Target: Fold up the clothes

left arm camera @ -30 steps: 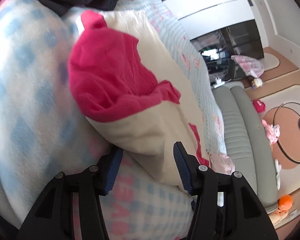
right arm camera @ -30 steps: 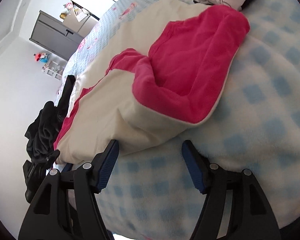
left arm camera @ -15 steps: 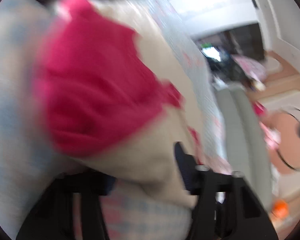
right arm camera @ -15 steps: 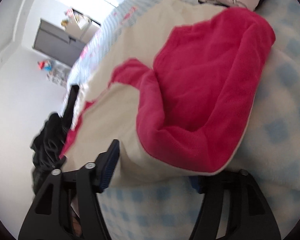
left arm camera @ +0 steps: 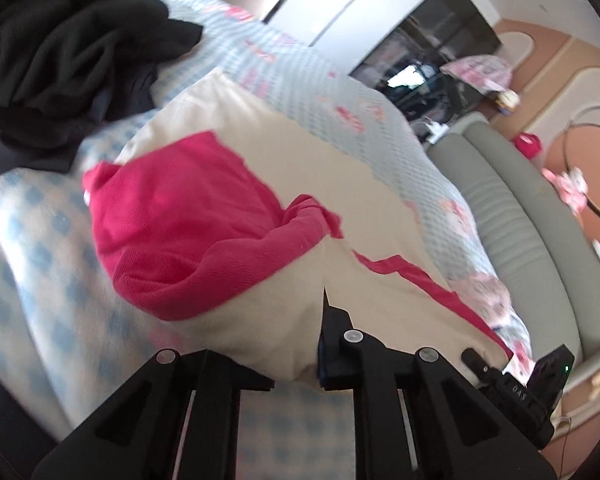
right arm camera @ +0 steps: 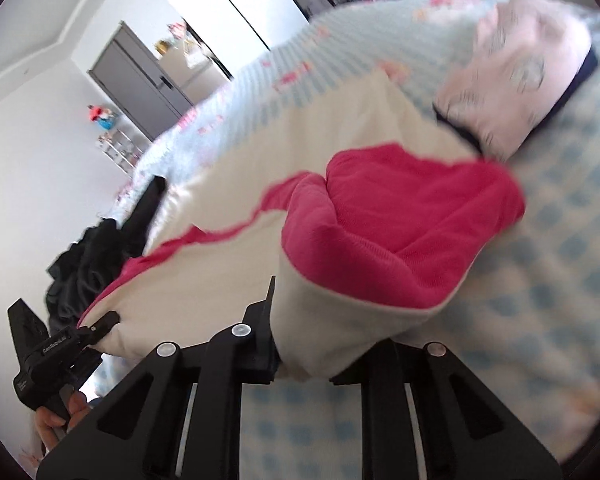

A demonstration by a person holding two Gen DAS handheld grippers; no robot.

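Note:
A cream and pink garment [left arm camera: 260,152] [right arm camera: 228,280] lies spread on the bed, its pink part folded back over the cream. My left gripper [left arm camera: 296,360] is closing its jaws, and the garment's near cream edge is pinched between them; one finger [left arm camera: 334,332] shows and the other is under cloth. In the right wrist view my right gripper [right arm camera: 316,360] is closing the same way on the near edge further along, with cream cloth bunched between its fingers [right arm camera: 260,336]. Each gripper shows in the other's view, the right gripper [left arm camera: 520,384] and the left gripper [right arm camera: 60,344] at the hem's ends.
A blue checked blanket [left arm camera: 40,260] [right arm camera: 540,300] covers the near bed, a floral spread [left arm camera: 320,80] the far part. A black clothes pile [left arm camera: 60,48] [right arm camera: 88,256] lies beyond the garment. A pale pink folded item [right arm camera: 516,80] sits at its other end. A grey padded bench [left arm camera: 520,232] runs alongside.
Both grippers went from open around the garment's near edge to pinched on it. They rose, and the cream edge has lifted off the checked blanket.

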